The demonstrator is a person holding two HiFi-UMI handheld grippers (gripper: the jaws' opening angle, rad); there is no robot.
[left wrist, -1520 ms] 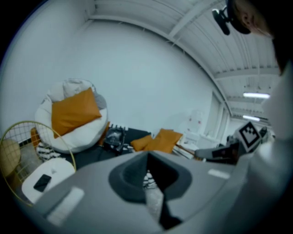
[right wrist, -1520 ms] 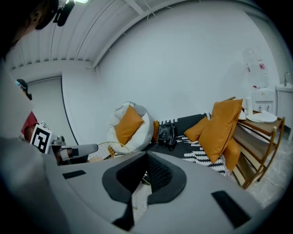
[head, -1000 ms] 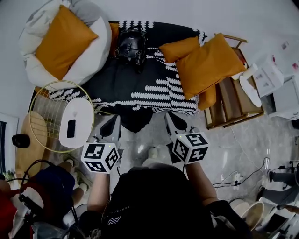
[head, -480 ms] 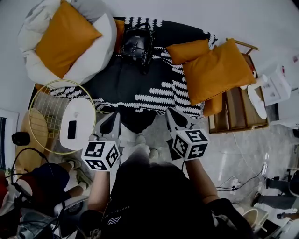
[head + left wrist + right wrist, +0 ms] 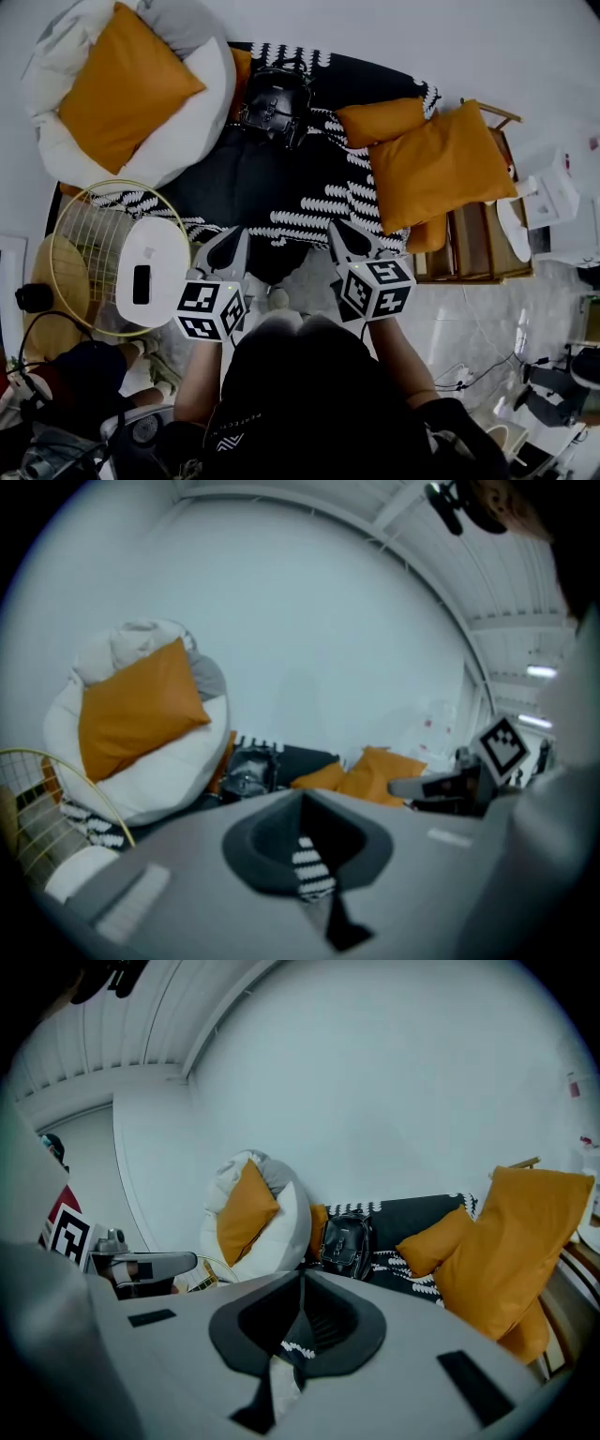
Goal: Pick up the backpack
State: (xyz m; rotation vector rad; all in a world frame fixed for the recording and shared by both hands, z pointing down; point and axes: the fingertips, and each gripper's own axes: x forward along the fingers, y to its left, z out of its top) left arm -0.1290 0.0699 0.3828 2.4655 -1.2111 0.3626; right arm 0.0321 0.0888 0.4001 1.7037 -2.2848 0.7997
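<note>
Approach step. Left gripper (image 5: 229,247), right gripper (image 5: 343,236): fingers closed, empty. Black leather backpack (image 5: 272,98) far, on patterned sofa (image 5: 272,183). Next: reach, open fingers.

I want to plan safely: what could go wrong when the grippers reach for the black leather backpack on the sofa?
1. The left gripper and right gripper are both shut, short of the black leather backpack; unopened, they may only push it over.
2. The black-and-white patterned blanket under it could get pinched too.
3. The left arm could bump the round yellow wire table beside it.
</note>
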